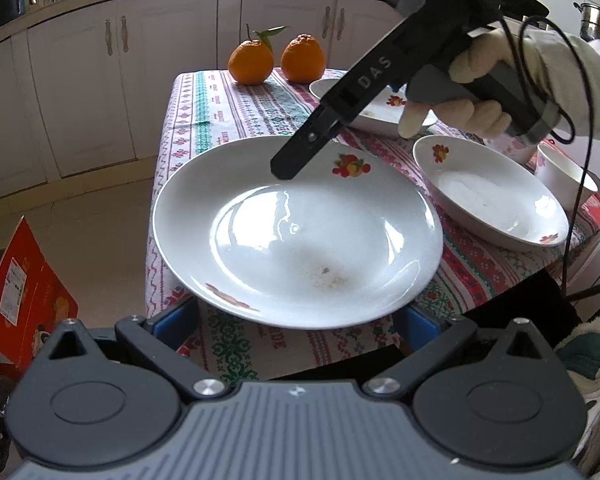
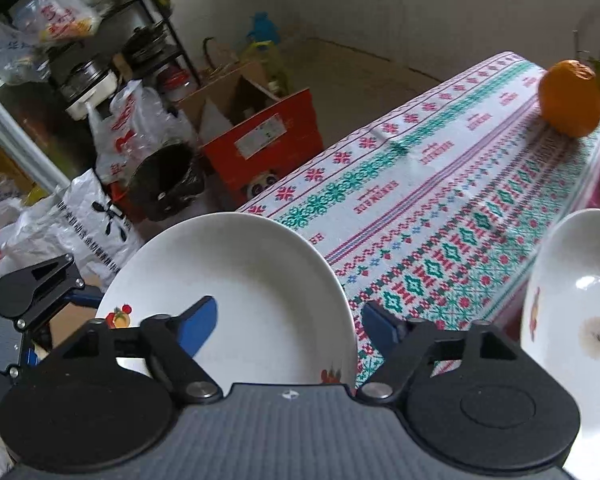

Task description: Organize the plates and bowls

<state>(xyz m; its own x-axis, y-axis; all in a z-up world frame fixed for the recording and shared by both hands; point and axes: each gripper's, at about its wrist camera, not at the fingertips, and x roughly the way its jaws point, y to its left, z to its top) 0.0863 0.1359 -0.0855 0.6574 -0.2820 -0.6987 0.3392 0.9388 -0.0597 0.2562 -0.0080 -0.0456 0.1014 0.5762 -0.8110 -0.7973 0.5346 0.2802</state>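
A large white plate with fruit decals [image 1: 300, 240] lies at the near left corner of the patterned tablecloth [image 1: 228, 112]. My left gripper [image 1: 300, 316] is open, jaws wide. Its blue fingers [image 1: 180, 320] slip out of sight under the plate's near rim. My right gripper [image 1: 284, 168] comes down from the upper right onto the far rim. In the right wrist view the right gripper [image 2: 288, 320] straddles the plate [image 2: 240, 280]: one blue finger [image 2: 200, 320] over the inside, the other just outside the rim. I see no pad pressing on it.
A second plate [image 1: 488, 200] and a white bowl [image 1: 564, 180] stand to the right. A third plate [image 1: 380, 108] [image 2: 580, 320] lies under the right hand [image 1: 480, 80]. Two oranges [image 1: 252, 62] sit at the far end. On the floor to the left is a red box [image 1: 24, 292].
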